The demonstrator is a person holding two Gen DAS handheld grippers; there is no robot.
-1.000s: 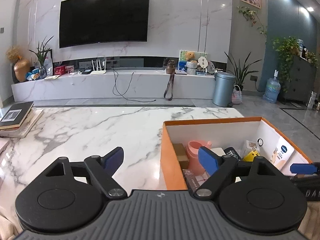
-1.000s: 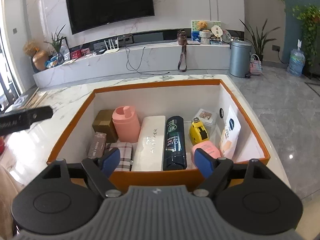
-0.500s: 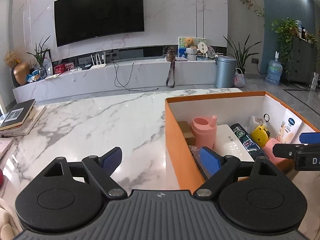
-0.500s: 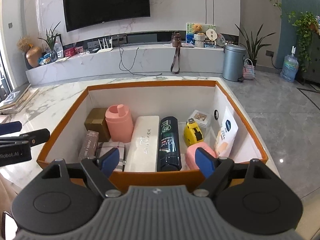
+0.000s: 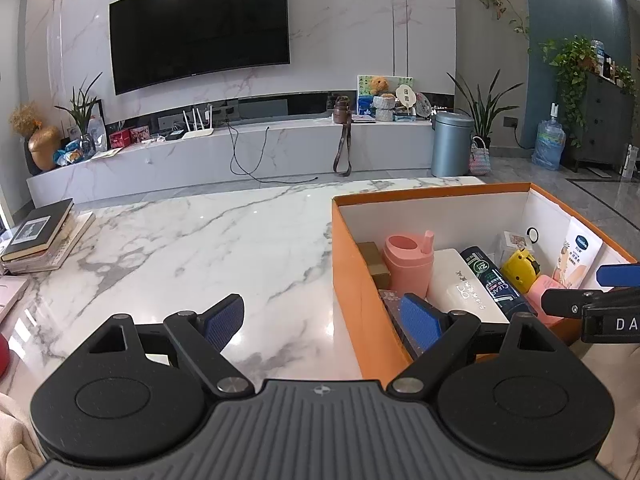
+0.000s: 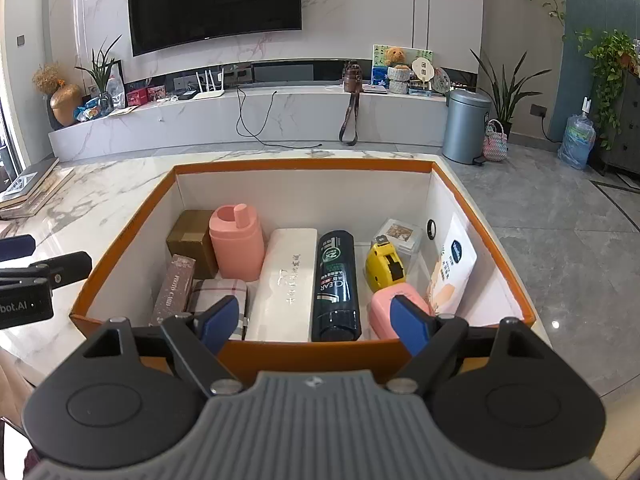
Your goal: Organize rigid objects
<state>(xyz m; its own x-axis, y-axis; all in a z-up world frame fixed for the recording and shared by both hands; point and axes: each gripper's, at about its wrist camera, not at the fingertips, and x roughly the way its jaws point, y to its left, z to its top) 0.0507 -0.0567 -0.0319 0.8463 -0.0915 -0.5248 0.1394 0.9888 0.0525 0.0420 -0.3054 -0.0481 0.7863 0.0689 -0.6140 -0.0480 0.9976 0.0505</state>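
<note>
Nearest, left gripper (image 5: 323, 317): jaws wide apart and empty, just opened further, straddling the near left corner of the box (image 5: 352, 280). Right gripper (image 6: 310, 319): jaws also apart and empty, held over the near wall of the box.

Box stands on the marble table (image 5: 180, 248) at its right end. Inside, left to right: card pack (image 6: 174, 289) and plaid case (image 6: 218, 294) in front of a brown carton (image 6: 190, 236); pink cup (image 6: 236, 246) upright; white case (image 6: 286, 282) and black bottle (image 6: 335, 282) lying side by side; pink block (image 6: 386, 308); yellow tape measure (image 6: 386, 267); pouch (image 6: 454, 270) leaning on the right wall.

Books (image 5: 38, 236) at the table's far left. Beyond, TV (image 5: 200, 28) on the wall.
</note>
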